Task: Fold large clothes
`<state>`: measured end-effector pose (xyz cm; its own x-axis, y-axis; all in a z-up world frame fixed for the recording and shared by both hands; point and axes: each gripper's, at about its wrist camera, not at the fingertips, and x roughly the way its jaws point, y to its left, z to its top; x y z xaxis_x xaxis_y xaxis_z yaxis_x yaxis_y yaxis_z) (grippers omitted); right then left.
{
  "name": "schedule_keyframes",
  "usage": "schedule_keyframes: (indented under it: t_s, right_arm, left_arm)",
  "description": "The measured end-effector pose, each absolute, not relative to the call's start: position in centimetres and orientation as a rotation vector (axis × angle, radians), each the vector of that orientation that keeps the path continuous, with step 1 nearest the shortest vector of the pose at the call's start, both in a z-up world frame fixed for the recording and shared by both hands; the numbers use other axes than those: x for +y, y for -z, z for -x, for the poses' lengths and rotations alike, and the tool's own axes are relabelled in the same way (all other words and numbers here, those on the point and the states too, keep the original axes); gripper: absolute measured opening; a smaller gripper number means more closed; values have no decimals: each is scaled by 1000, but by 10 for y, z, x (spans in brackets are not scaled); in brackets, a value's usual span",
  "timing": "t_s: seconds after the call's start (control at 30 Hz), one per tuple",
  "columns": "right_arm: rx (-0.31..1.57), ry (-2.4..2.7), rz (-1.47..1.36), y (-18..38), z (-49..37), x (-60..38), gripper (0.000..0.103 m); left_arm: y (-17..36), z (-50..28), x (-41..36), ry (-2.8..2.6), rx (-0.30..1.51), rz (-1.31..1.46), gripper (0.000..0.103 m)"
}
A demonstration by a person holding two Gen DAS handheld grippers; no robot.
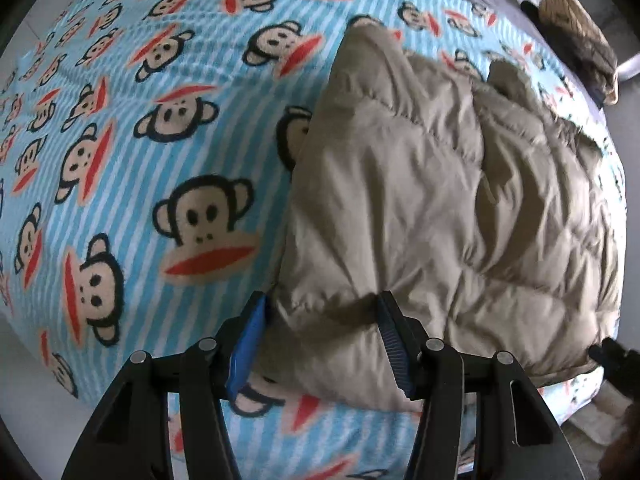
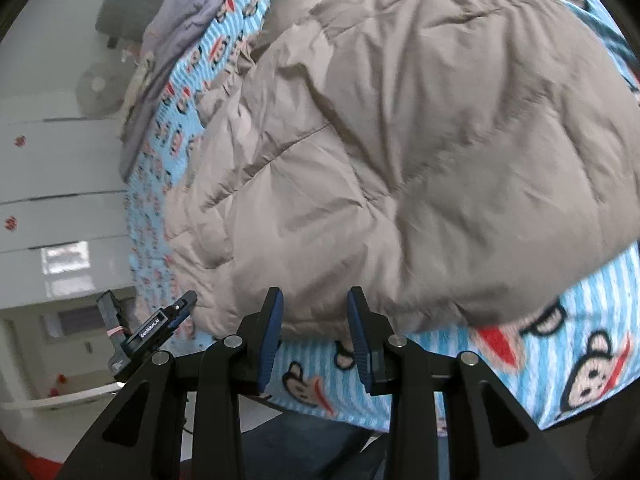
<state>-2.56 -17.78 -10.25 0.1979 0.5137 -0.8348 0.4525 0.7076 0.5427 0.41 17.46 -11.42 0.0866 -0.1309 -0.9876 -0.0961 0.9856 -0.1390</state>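
Two grippers hang over a bed spread with a blue-striped blanket [image 1: 132, 92] printed with monkey faces. On it lies a padded beige jacket [image 1: 452, 200], quilted and puffy, bunched into a rough folded heap. In the left wrist view the jacket fills the centre and right of the frame, with bare blanket to the left and along the lower edge. In the right wrist view it takes up most of the upper and middle frame, with blanket showing at the lower right and in a strip along the left.

The left gripper [image 1: 320, 344] sits at the bottom centre of its view, looking down on the jacket's near left corner. Its jaws stand apart, and the corner of the jacket shows between the blue pads; whether the pads press the cloth I cannot tell, though the gap looks loose. The right gripper [image 2: 316, 340] at the bottom centre of its view has its jaws partly open with only blanket showing between them, just below the jacket's near edge. The left gripper also appears as a small black tool at the lower left of the right wrist view.

A grey cloth [image 2: 180, 20] lies along the far side of the bed, at the upper left of the right wrist view. A brown bundle [image 1: 576, 40] sits at the upper right of the left wrist view.
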Motion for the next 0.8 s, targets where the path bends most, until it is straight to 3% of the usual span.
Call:
schedule_keyframes:
  t_s: [0.4,0.43,0.47,0.5,0.8]
  right_arm:
    - [1523,76,-613,120,-8,-129,36]
    - [1524,81,-598,120,-11,-126,36]
    - [1524,88,-587,119,-12,-122,36]
    - [1523,93,-587,118,-13,-118,36]
    - [1505,137,-578,111,-7,-100,37]
  left_arm:
    - [102,-12,172,63,1475,77,58]
    - [102,-14,172,68,1476,75,63]
    - [100,-14,174,76,1472,72,85]
    - [97,-15,175,75,1458,69,97]
    - [96,-28,182,112,1419,51,98]
